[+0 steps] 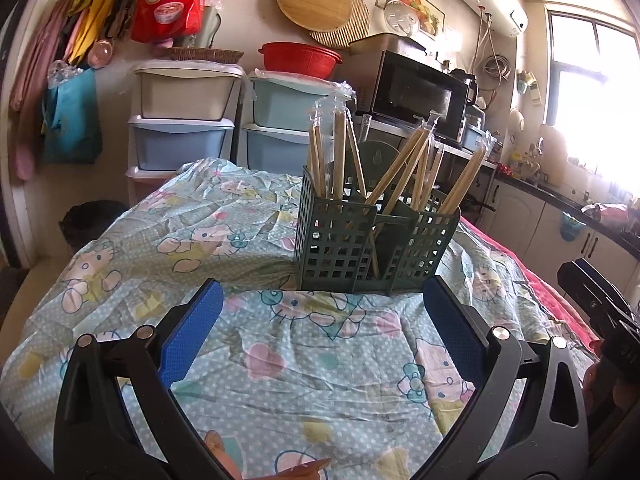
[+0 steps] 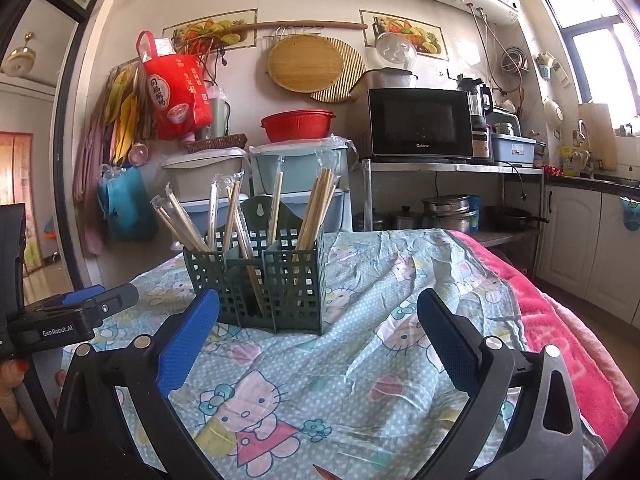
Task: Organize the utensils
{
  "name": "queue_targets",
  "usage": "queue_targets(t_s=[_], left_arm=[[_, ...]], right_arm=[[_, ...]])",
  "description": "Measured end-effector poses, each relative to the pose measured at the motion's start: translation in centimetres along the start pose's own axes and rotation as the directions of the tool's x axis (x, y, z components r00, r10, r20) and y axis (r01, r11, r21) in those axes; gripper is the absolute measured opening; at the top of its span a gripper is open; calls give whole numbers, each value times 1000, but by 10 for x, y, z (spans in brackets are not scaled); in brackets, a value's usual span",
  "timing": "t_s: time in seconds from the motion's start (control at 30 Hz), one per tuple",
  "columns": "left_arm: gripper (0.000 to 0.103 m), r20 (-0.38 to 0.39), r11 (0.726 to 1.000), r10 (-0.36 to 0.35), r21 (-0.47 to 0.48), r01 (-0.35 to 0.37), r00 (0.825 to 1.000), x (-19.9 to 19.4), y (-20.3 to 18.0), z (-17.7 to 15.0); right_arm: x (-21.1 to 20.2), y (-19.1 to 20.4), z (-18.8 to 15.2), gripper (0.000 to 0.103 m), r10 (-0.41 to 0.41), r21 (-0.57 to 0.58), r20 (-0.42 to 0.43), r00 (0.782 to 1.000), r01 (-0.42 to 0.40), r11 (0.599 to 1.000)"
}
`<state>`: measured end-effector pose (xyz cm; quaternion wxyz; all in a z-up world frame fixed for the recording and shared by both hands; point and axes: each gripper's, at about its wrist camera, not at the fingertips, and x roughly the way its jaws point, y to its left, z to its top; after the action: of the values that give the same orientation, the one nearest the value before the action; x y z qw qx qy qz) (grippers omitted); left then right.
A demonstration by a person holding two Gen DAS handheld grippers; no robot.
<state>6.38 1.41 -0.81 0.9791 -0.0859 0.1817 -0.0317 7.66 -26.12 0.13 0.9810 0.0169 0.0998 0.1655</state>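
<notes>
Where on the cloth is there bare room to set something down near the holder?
Bare cloth lies between the green holder and both open grippers, left gripper and right gripper. More lies to the holder's right, up to the pink blanket, and to its left in the left wrist view. The holder is crowded with chopsticks.

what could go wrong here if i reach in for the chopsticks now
1. The green holder stands on a wrinkled cloth, so a sideways nudge from either open gripper, left or right, may tip it.
2. The wrapped chopsticks lean and cross at different angles; pulling one could drag its neighbours out.
3. Their clear sleeves look slippery, so a grip might slide.
</notes>
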Motion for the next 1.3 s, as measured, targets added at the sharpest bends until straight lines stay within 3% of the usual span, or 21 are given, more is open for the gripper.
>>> queue_targets(t_s=[1.3], left_arm=[[93, -1, 1000, 4, -2, -4, 1000, -1, 3, 2]], right_arm=[[-2, 1, -3, 96, -15, -4, 8, 1000, 15, 1000]])
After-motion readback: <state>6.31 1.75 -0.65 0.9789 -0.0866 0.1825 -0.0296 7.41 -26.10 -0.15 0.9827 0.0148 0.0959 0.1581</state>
